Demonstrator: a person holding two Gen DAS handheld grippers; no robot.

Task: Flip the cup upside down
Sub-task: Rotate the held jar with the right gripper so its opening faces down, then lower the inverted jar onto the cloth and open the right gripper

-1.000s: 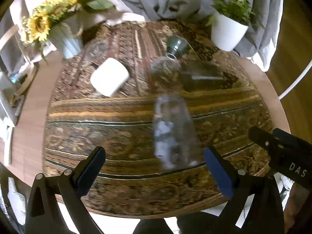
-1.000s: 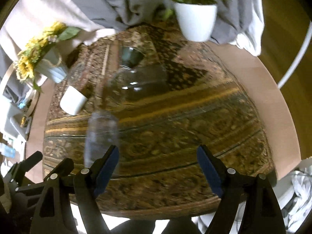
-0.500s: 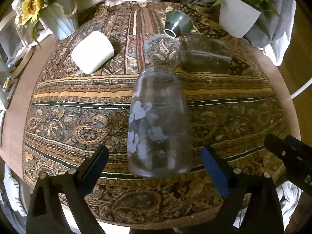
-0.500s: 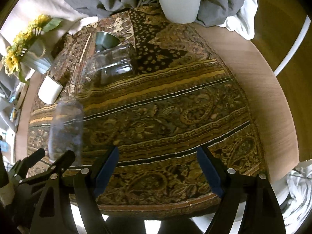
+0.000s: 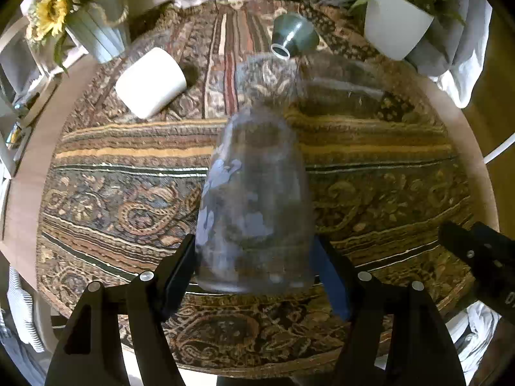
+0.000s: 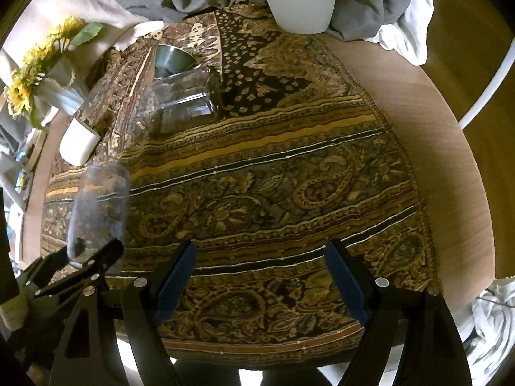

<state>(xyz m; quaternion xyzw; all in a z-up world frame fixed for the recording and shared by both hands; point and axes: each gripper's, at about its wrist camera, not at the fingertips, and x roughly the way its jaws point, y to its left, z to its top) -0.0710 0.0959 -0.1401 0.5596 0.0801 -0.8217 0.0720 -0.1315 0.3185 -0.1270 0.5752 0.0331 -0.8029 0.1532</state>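
Left wrist view: the left gripper (image 5: 254, 267) has narrowed since half a second ago, its fingers (image 5: 180, 267) now pressed against both sides of the clear glass cup (image 5: 254, 212), which stands on the patterned tablecloth (image 5: 386, 199). The cup looms larger than before.

Right wrist view: the right gripper (image 6: 260, 276) hangs spread and empty, as earlier, over the table (image 6: 444, 148); the cup (image 6: 99, 209) stands far left between the left gripper's fingers (image 6: 109, 251).

My left hand-held gripper (image 5: 254, 267) has its 2 fingers (image 5: 180, 270) pressed against the sides of a clear glass cup (image 5: 254, 212) on the patterned cloth (image 5: 112, 206). Beyond it lie a white cup (image 5: 151, 83) on its side, a green cup (image 5: 294, 33), and 2 clear glasses.
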